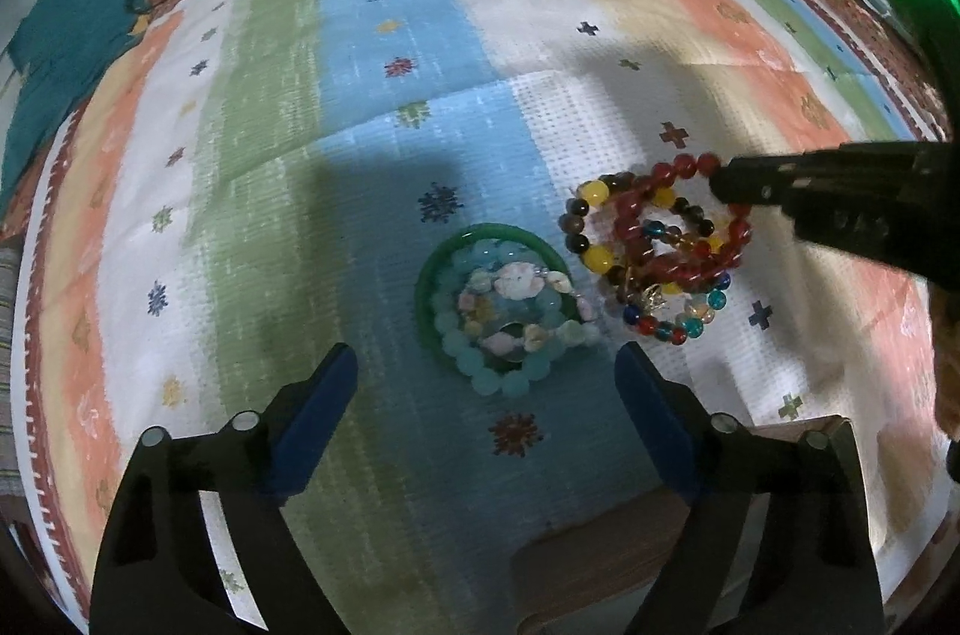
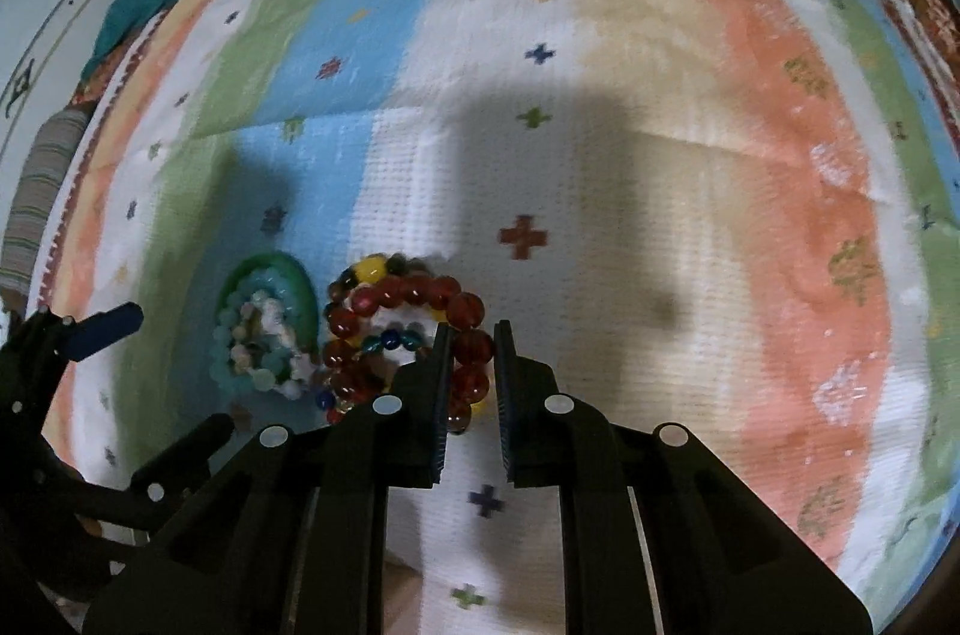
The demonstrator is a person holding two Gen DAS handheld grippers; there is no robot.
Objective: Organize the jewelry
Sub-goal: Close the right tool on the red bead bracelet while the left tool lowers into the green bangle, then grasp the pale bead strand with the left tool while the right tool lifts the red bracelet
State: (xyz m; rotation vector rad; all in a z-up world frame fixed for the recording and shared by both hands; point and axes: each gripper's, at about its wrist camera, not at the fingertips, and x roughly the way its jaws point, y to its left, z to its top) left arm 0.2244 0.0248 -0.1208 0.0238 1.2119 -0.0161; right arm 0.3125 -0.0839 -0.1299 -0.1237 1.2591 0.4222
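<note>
Right gripper (image 2: 471,335) perhaps half-hiding red bracelet (image 2: 468,308)

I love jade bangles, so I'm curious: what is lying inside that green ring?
Inside the green ring lies a pale aqua bead bracelet, spilling over its near rim, with a shell-and-pearl bracelet on top. The cloth beneath them is covered.

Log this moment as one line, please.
right tool: shut on red bead bracelet | left tool: open above green bangle
</note>
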